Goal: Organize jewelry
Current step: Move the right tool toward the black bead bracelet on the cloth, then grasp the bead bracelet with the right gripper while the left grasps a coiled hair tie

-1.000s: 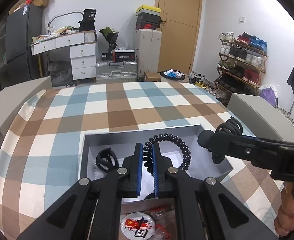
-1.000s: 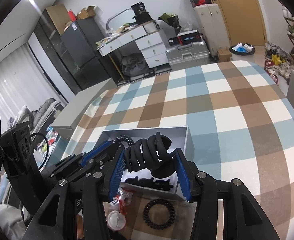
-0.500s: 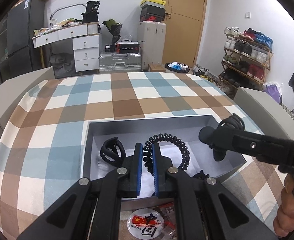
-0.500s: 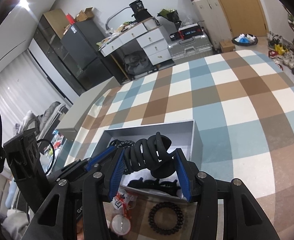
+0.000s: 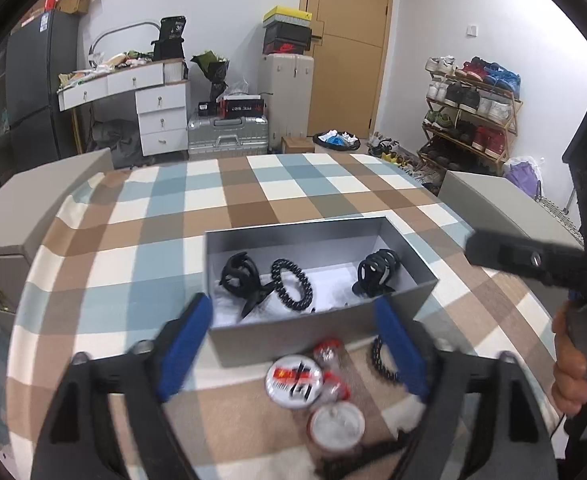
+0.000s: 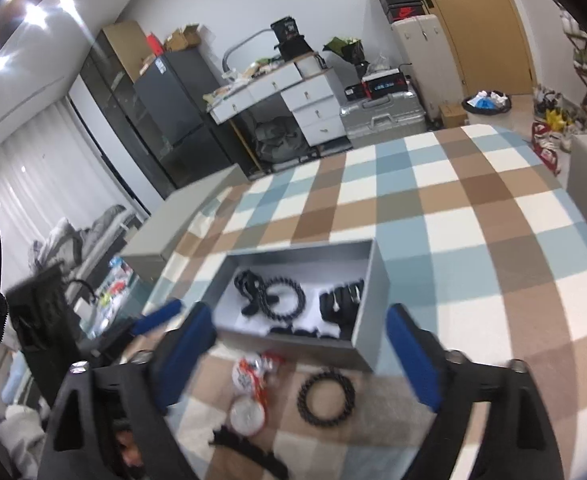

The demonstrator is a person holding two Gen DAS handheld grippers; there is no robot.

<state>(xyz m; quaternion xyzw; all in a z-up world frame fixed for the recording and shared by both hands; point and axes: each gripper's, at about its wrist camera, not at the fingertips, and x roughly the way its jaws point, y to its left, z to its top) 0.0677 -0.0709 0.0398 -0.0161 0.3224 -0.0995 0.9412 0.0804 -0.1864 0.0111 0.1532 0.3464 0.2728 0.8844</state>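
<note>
A grey open box (image 5: 409, 256) (image 6: 367, 316) sits on the checked table. Inside it lie a black hair claw (image 5: 239, 274) (image 6: 249, 286) at the left, a black spiral hair tie (image 5: 291, 290) (image 6: 283, 298) in the middle, and a second black claw (image 5: 375, 276) (image 6: 339, 300) at the right. My left gripper (image 5: 293, 344) is open and empty, just in front of the box. My right gripper (image 6: 297, 340) is open and empty, also in front of the box; its arm shows at the right of the left wrist view (image 5: 533, 260).
In front of the box lie round badges (image 5: 295, 376) (image 6: 247, 412), small red-and-white packets (image 6: 259, 366), another black spiral hair tie (image 6: 325, 398) (image 5: 379, 358) and a dark clip (image 6: 249, 450). Grey chairs flank the table. Room furniture stands behind.
Both grippers have opened and drawn back. The spiral hair tie from the left gripper and the black claw from the right gripper now lie inside the box.
</note>
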